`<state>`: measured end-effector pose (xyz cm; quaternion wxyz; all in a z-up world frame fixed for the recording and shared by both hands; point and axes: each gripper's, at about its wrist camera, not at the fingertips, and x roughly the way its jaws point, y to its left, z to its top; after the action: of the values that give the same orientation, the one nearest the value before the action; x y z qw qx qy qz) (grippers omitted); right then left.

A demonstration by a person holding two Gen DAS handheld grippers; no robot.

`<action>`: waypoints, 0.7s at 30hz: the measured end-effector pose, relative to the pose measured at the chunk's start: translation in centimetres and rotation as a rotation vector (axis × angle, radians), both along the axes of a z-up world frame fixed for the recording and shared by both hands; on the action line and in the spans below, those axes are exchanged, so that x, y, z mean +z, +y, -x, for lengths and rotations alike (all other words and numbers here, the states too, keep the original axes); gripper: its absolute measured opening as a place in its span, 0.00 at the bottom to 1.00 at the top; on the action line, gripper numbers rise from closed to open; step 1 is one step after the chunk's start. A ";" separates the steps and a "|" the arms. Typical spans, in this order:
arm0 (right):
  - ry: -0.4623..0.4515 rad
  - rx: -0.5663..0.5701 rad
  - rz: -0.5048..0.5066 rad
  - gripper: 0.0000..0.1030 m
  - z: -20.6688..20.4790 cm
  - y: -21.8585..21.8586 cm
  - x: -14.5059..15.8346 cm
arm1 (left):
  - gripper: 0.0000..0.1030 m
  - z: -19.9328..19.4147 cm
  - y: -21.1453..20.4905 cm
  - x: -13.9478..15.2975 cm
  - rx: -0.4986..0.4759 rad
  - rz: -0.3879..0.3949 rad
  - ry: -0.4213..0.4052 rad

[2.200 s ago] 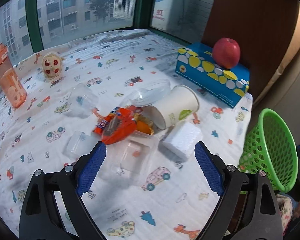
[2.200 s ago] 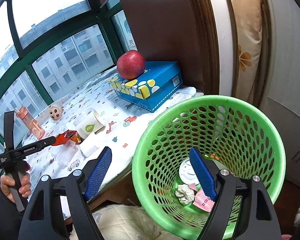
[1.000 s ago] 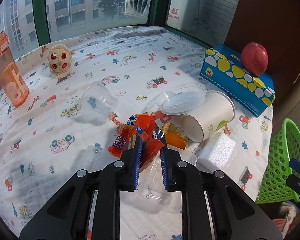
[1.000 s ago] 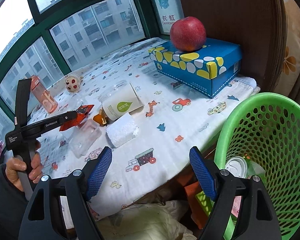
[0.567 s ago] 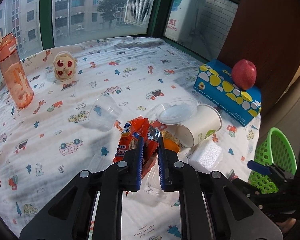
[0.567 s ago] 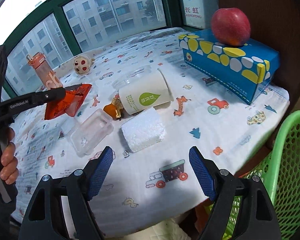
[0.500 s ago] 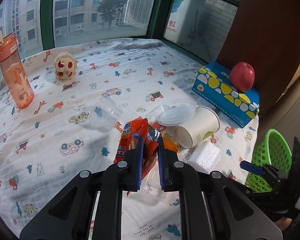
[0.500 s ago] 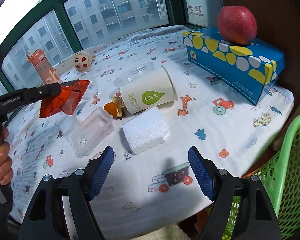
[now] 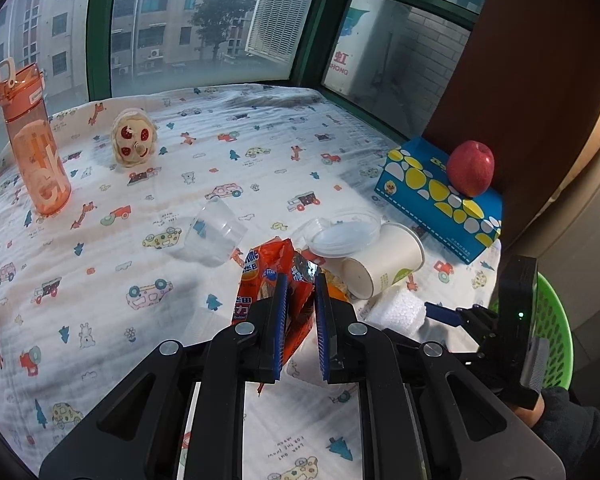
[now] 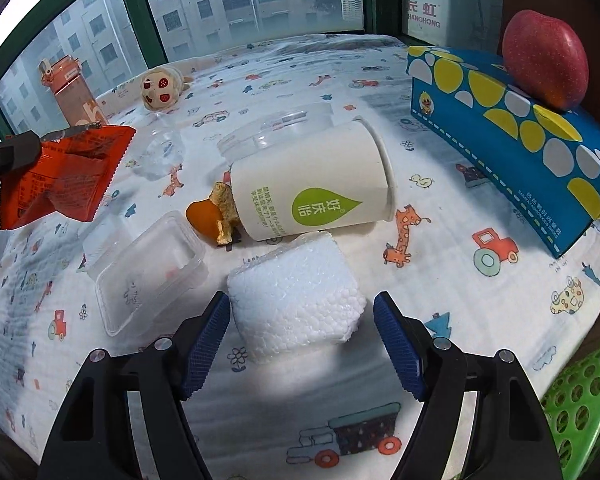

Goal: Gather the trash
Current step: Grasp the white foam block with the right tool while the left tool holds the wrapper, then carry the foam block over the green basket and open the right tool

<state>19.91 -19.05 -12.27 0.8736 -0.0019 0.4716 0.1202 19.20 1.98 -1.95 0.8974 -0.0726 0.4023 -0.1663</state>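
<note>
Printed cloth with cartoon cars covers the worktop (image 10: 440,208) under a green-framed window. Left gripper (image 9: 299,320) has its jaws clamped on an orange snack wrapper (image 9: 274,276), lifted clear of the cloth. Right gripper (image 10: 300,344) has its jaws apart and has just been closing them; a white foam block (image 10: 296,296) lies between them, the pads not pressing it. Just beyond the block lie a tipped paper cup (image 10: 312,192) and orange peel (image 10: 212,216); a clear plastic box (image 10: 148,272) sits left of the jaws. Green basket (image 10: 580,408) is at their right.
</note>
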 end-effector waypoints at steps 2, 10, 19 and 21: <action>0.003 0.010 0.010 0.64 -0.2 0.3 -0.3 | 0.12 0.0 0.2 0.0 0.002 0.009 0.002; -0.016 0.002 0.000 0.62 1.1 0.4 0.9 | 0.12 0.4 0.1 0.2 -0.004 0.016 -0.001; -0.067 -0.043 -0.057 0.62 5.5 -1.7 4.3 | 0.12 1.9 -2.3 1.2 -0.053 0.019 -0.017; -0.085 -0.057 -0.067 0.62 6.6 -2.4 5.2 | 0.12 2.3 -3.2 1.5 -0.069 0.022 -0.023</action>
<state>13.34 -21.47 -7.04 0.8954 0.0359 0.4298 0.1109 16.92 -1.18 -0.42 0.8948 -0.0665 0.3923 -0.2024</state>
